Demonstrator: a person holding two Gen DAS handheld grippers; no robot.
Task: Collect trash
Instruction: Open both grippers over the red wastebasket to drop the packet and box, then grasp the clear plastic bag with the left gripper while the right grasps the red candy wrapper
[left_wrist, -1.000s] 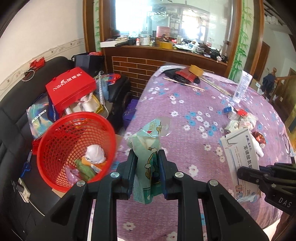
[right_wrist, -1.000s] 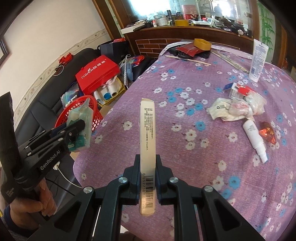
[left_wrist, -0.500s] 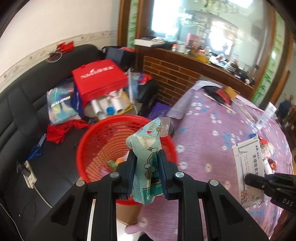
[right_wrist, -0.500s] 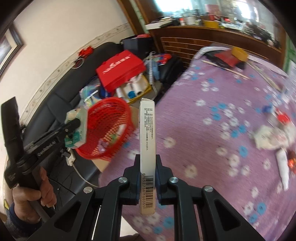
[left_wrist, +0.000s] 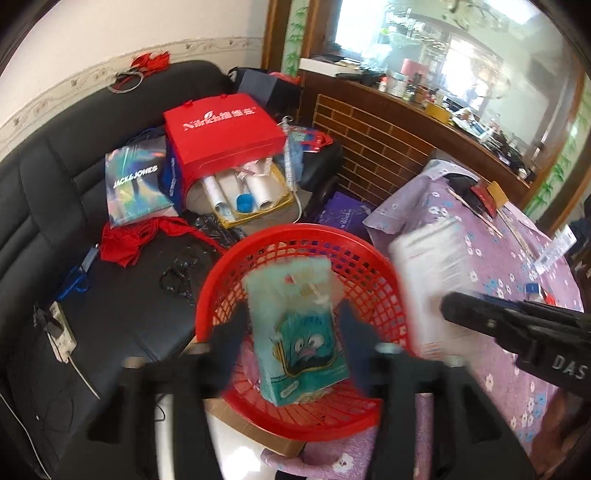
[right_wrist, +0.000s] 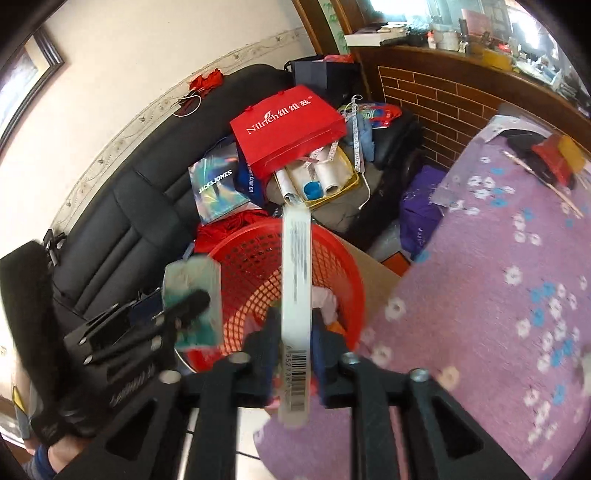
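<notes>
Teal snack packet (left_wrist: 295, 325) with a cartoon face, blurred, upright over the red mesh basket (left_wrist: 255, 258), between the pads of the left tongs (left_wrist: 291, 332); jaws opening, clear gaps on both sides, pads off the packet. White carton (right_wrist: 296, 295), long and narrow, standing on end between the pads of the right tongs (right_wrist: 295, 350); jaws opening, narrow gaps either side, barcode at the lower end, small print along the edge too smeared to read. Basket below both tongs, on a brown cardboard box (right_wrist: 373, 266), wedged between a black sofa (left_wrist: 44, 206) at 9 o'clock and the purple flowered desk (left_wrist: 491, 258) at 3 o'clock.

Beyond the basket at 12 o'clock: red bag (left_wrist: 221, 136) printed "Nilrich" with Chinese characters, white rolls (left_wrist: 236, 188) and a blue cap spilling beneath it. At 10 o'clock, a shiny bag (left_wrist: 135, 181) reading "JACK&JONES". Red cloth (left_wrist: 125, 240) just beside the basket rim.

Left wrist view only: the carton's broad white face at 3 o'clock, and "DAS" on the right tongs' body. Right wrist view only: crumpled white and pink trash (right_wrist: 325, 299) inside the basket, the packet edge-on at 9 o'clock, a hand (right_wrist: 55, 439) on the left tongs' handle at 8 o'clock, and a picture frame (right_wrist: 26, 74) at 10 o'clock.
</notes>
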